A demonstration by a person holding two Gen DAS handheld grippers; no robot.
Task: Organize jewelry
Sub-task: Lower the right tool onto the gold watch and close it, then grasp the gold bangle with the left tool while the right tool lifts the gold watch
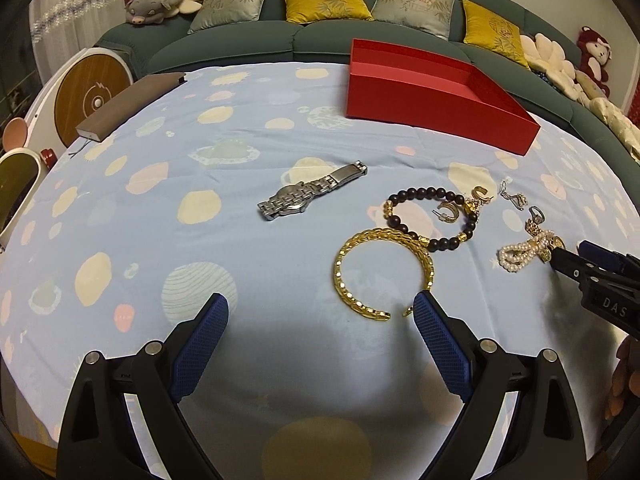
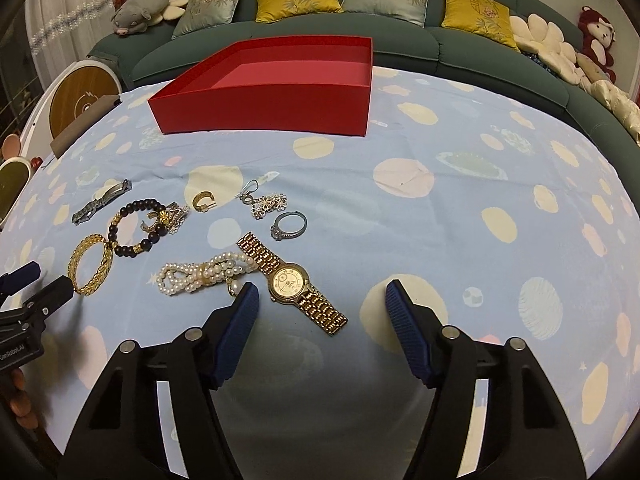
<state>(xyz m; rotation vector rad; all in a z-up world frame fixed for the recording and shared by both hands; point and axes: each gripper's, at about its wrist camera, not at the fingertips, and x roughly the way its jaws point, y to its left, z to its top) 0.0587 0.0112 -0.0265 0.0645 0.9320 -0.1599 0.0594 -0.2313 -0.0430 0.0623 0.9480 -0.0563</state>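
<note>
My left tool hangs with its blue-padded fingers wide apart and nothing between them, over the near part of the table, which is covered in a pale blue cloth printed with planets. Just beyond its right finger lies the open gold woven cuff bangle, its gap facing me. My right tool also stands apart and unclamped; the gold link-band wristwatch with a cream dial lies flat partly between its fingers, nearer the left one, its long axis running diagonally from far-left to near-right. The knotted white pearl strand sits just left of it, touching the band. The steel wristwatch lies diagonally too, clasp end toward the far edge. The open red cardboard box stands by the far edge.
</note>
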